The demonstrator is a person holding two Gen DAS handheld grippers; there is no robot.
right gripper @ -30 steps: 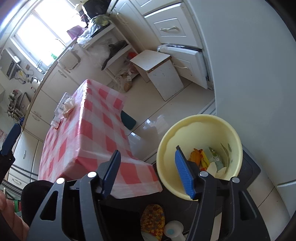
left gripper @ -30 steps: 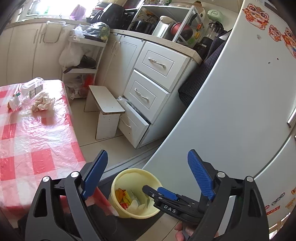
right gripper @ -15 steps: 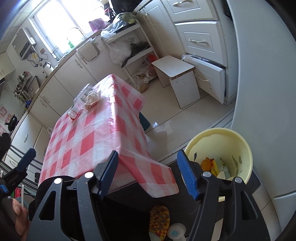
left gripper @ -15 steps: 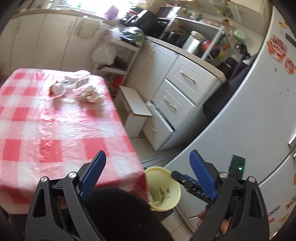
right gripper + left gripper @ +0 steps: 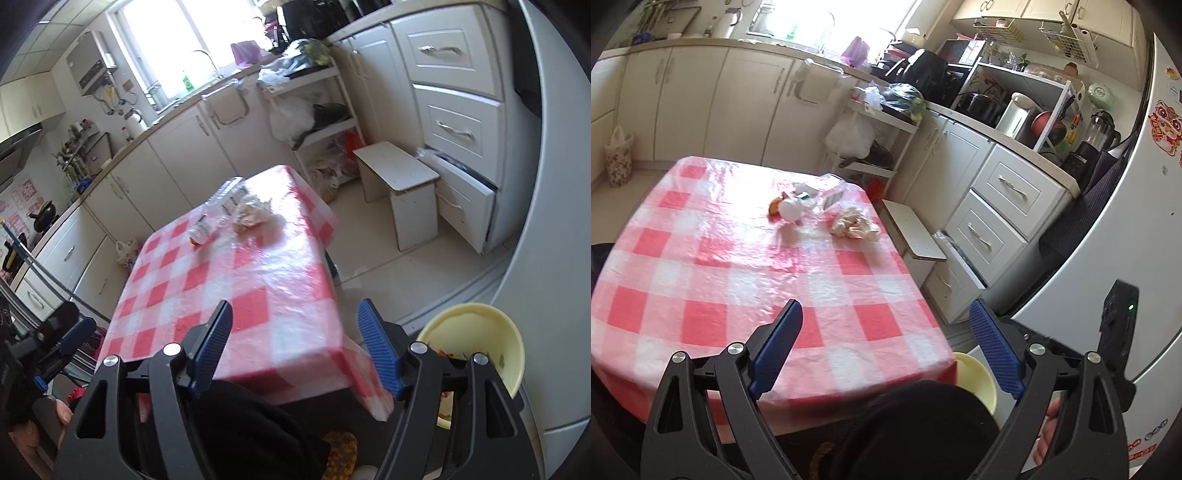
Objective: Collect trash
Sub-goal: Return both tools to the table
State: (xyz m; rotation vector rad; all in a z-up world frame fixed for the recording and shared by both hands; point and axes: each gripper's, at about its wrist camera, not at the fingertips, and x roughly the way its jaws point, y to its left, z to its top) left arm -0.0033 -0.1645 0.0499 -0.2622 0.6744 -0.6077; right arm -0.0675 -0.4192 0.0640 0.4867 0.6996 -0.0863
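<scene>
A crumpled paper wad (image 5: 854, 225) (image 5: 252, 215), a clear plastic bottle (image 5: 812, 194) (image 5: 221, 201) lying on its side and a small orange scrap (image 5: 774, 206) lie at the far end of the red-and-white checked table (image 5: 738, 277) (image 5: 229, 295). A yellow trash bin (image 5: 476, 343) (image 5: 977, 376) with scraps inside stands on the floor by the table's near right corner. My left gripper (image 5: 886, 350) is open and empty above the table's near edge. My right gripper (image 5: 295, 343) is open and empty, over the near corner, left of the bin.
A white fridge (image 5: 1108, 240) stands at the right. White drawers (image 5: 997, 229), the lowest pulled open, and a small white stool (image 5: 400, 173) stand beyond the table's right side. A wire shelf (image 5: 314, 110) with bags stands behind. A dark chair back (image 5: 916, 424) sits below my grippers.
Both grippers have risen and swung left from over the yellow bin toward the table. The bin has dropped to the lower right of both views. Both stay open and empty.
</scene>
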